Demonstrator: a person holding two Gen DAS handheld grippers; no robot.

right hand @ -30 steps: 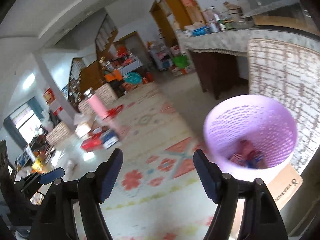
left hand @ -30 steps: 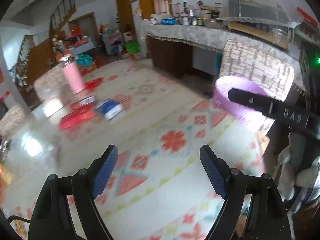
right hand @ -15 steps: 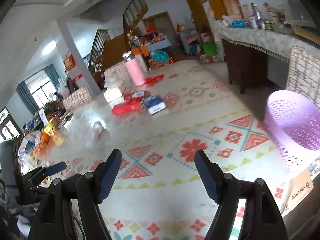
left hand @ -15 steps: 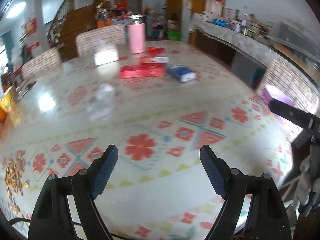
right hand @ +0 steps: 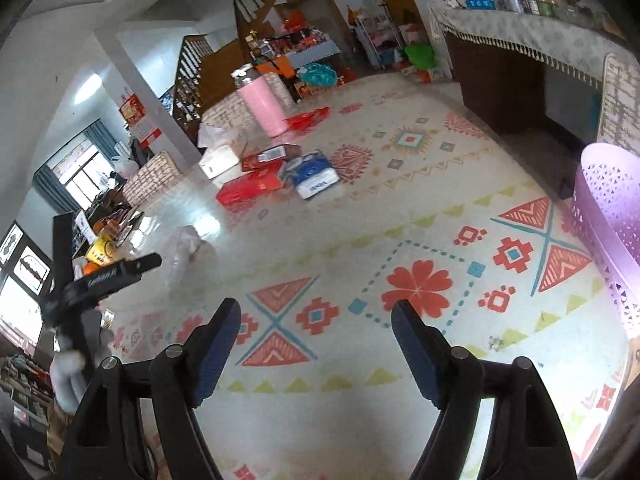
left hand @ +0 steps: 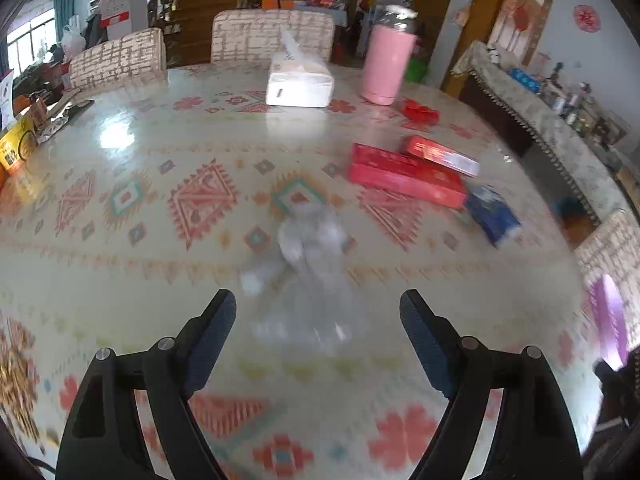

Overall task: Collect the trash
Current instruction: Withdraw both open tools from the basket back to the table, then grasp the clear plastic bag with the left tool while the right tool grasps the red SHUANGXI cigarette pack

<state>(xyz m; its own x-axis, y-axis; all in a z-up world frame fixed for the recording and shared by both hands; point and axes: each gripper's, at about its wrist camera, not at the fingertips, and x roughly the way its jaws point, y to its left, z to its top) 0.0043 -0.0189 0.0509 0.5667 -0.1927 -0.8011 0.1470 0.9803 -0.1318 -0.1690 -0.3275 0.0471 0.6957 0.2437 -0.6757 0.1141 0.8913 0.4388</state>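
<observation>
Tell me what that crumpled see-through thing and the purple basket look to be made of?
The crumpled thing looks like thin clear plastic film, perhaps a bag: the tablecloth pattern shows through and its creases glint, though it is blurred. The purple basket looks like rigid moulded plastic, slightly glossy, with rows of punched holes in its wall.

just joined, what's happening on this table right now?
A person is clearing trash with two handheld grippers. The left gripper is open and empty, lined up on a crumpled clear plastic bag on the patterned tablecloth, not touching it yet. The right gripper is empty, its jaws opening, over bare cloth. The perforated purple plastic bin stands at the table's edge.
</observation>
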